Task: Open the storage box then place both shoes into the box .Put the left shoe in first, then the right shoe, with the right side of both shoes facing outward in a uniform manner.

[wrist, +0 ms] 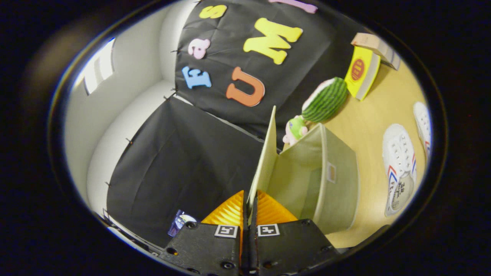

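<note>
Gripper view: one pale green fabric storage box (pixel 326 180) stands on the wooden table (pixel 387 103), its lid (pixel 264 157) raised upright. The hand-held gripper (pixel 250 205) is closed narrow, both fingers pinching the lid's near edge. Two white sneakers lie right of the box, one (pixel 399 172) near it, the other (pixel 422 124) farther right. Beyond the box sit one watermelon plush (pixel 325 100), one small green-and-pink toy (pixel 295 129) and one yellow book (pixel 361 73).

Black cloth wall (pixel 180 161) hangs in creased panels, pinned along seams (small clips visible). White wall (pixel 92 126) behind it, bright window (pixel 99 66) set in it. Pale wood floor (pixel 387 103), evenly lit.
</note>
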A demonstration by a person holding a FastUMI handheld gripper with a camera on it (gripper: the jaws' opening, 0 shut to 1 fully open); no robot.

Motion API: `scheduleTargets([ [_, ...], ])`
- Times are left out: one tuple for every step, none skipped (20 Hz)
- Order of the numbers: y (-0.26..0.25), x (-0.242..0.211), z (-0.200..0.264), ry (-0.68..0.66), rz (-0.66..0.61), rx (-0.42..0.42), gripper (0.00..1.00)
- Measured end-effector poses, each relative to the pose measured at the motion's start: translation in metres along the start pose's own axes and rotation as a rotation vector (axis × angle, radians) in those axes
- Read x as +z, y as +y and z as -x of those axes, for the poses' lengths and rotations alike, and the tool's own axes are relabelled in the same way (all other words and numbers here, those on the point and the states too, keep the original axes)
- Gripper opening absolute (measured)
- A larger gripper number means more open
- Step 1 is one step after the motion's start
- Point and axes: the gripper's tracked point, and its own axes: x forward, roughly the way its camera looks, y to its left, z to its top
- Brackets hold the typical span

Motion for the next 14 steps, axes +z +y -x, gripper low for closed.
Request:
scheduleTargets([
  [0.015,-0.004,-0.017,0.020,0.063,-0.005,0.05],
  [0.032,-0.010,-0.031,0.036,0.103,0.012,0.05],
  [0.053,-0.018,-0.046,0.051,0.159,0.028,0.06],
  [0.067,-0.026,-0.057,0.058,0.228,0.026,0.08],
  [0.078,-0.031,-0.071,0.056,0.300,0.018,0.13],
  [0.086,-0.038,-0.084,0.068,0.361,0.012,0.14],
  [0.095,-0.050,-0.100,0.092,0.420,0.014,0.19],
  [0.096,-0.063,-0.111,0.111,0.471,0.005,0.21],
  [0.097,-0.069,-0.119,0.112,0.527,-0.009,0.40],
  [0.096,-0.069,-0.120,0.098,0.587,-0.042,0.60],
  [0.096,-0.062,-0.120,0.061,0.645,-0.064,0.80],
  [0.096,-0.053,-0.117,0.008,0.682,-0.085,1.00],
  [0.098,-0.044,-0.112,-0.040,0.700,-0.100,1.00],
  [0.098,-0.037,-0.107,-0.073,0.699,-0.111,1.00],
])
